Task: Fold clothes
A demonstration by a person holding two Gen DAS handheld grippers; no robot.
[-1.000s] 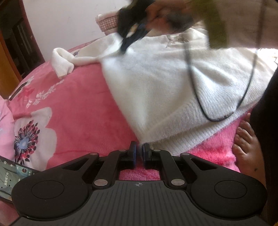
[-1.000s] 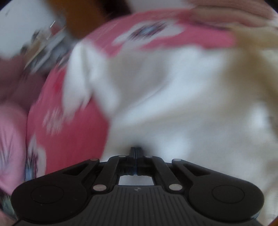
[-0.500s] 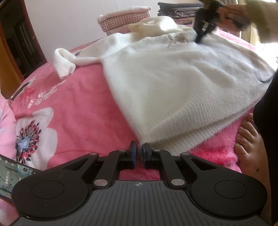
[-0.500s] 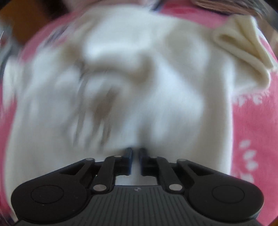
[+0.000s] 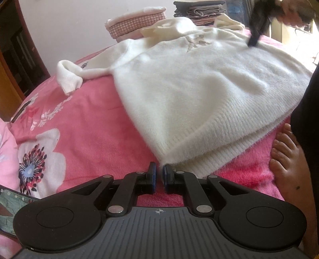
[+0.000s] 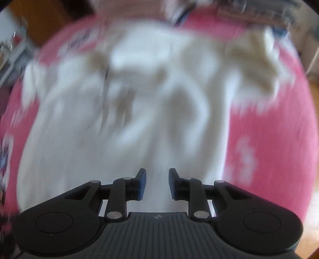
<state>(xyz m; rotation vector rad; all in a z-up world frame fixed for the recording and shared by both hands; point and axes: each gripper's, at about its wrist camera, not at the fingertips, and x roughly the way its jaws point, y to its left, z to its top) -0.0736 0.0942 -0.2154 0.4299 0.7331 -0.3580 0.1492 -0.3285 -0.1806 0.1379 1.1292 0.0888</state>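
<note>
A: Where is the fluffy white knitted sweater [image 5: 191, 85]?

B: Spread flat on the pink fleece blanket with white flowers [image 5: 79, 123], ribbed hem nearest the left wrist camera. One sleeve [image 5: 79, 72] stretches out to the left, its cuff turned over on the blanket.

A: And the left gripper [image 5: 159, 175]?

B: Low, right at the hem corner. Its blue pads sit almost together with only a thin slit between them, and nothing is caught there (the knit edge lies just past the tips).

A: The right gripper [image 6: 157, 184]?

B: Its fingers stand apart, empty, above the sweater's body; that view is badly smeared. From the left camera it shows as a dark blur [image 5: 257, 25] over the far shoulder.

A: Anything else around?

B: A bare foot [image 5: 287, 161] on the blanket beside the hem, and folded stacks of checked pink cloth [image 5: 137, 25] and dark cloth [image 5: 199, 10] at the far edge.
</note>
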